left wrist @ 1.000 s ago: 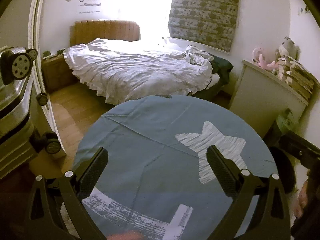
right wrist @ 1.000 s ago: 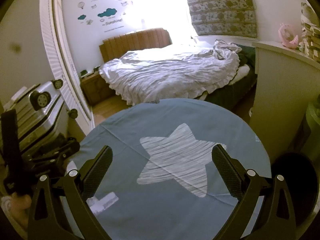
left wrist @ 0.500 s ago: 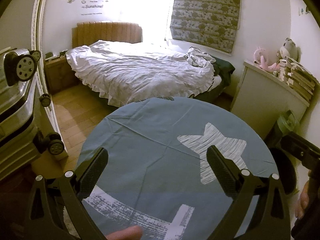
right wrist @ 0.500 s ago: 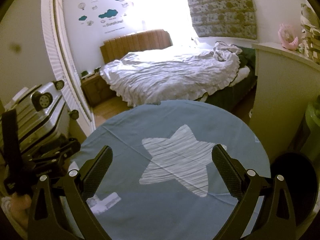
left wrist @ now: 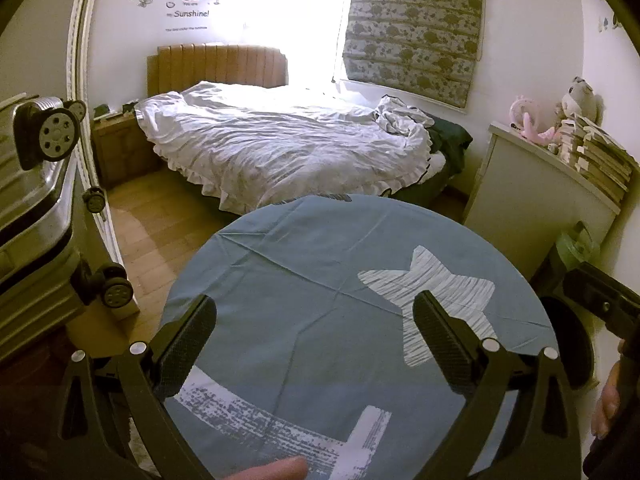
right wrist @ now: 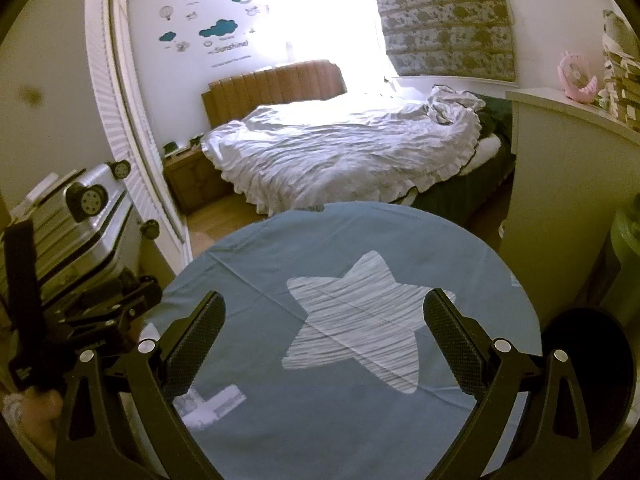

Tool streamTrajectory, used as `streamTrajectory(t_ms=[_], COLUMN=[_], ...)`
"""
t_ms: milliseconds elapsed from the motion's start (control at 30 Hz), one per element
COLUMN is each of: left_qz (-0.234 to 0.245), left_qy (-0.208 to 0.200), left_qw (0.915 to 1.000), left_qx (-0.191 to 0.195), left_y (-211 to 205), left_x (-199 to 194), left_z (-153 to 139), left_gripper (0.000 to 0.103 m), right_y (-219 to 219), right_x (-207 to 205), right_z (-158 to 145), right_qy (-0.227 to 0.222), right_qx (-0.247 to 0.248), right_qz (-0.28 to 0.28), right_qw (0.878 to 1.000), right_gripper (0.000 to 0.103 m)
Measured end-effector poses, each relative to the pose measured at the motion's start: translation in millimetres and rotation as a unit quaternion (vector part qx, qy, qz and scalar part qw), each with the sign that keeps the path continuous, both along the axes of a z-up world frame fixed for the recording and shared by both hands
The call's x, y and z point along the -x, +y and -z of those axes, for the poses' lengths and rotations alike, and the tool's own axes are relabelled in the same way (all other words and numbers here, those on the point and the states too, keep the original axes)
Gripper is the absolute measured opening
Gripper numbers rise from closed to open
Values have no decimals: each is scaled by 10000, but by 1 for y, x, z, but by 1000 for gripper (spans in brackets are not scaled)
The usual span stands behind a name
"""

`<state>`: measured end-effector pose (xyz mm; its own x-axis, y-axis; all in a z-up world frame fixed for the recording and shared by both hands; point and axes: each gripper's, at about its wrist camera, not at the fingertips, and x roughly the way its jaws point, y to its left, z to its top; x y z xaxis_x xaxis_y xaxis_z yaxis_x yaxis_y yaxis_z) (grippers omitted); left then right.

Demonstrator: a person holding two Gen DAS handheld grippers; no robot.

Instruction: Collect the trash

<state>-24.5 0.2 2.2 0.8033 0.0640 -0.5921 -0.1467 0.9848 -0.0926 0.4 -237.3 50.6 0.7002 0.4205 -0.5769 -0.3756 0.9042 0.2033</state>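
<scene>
A bedroom seen from two hand-held cameras, both looking across a round tabletop covered by a blue cloth with a white star print.

The left hand-held gripper hovers above the near edge of the tabletop with its two black fingers spread wide apart, holding nothing. The right hand-held gripper hovers beside it over the star, fingers likewise spread wide and holding nothing. In the right camera's view the left one shows as a dark frame at the left edge.

No piece of trash can be made out on the tabletop. A dark round bin stands on the floor just beside the tabletop's right edge, with a green container behind it.

Beyond the tabletop stands a bed with a rumpled white cover and a tan headboard, under a bright window with a patterned blind. A silver suitcase lies on its side at the left. A pale cabinet at the right carries stacked books and soft toys.
</scene>
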Motion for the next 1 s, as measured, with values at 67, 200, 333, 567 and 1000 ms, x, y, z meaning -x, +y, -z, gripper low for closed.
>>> streamTrajectory(t_ms=[67,200,333,567,1000], left_qz=[8,8,-3,-11,48], left_qy=[-4,3,14,28,-220], left_qw=[10000,10000,10000,10000,9997], left_qx=[9,7,9,1,115], left_y=[0,0,0,1,9], left_x=[0,0,1,2,6], left_z=[0,0,1,2,-1], left_gripper=[98,98,98,98,98], right_y=[-1,0,0,2,6], right_x=[1,0,1,3,5], right_z=[0,0,0,-3,-2], right_qy=[2,-1,-1,14,41], right_qx=[-1,2,2,7,18], right_qz=[-1,3,5,-1,-15], right_qw=[10000,10000,10000,10000,10000], right_gripper=[98,98,98,98,98])
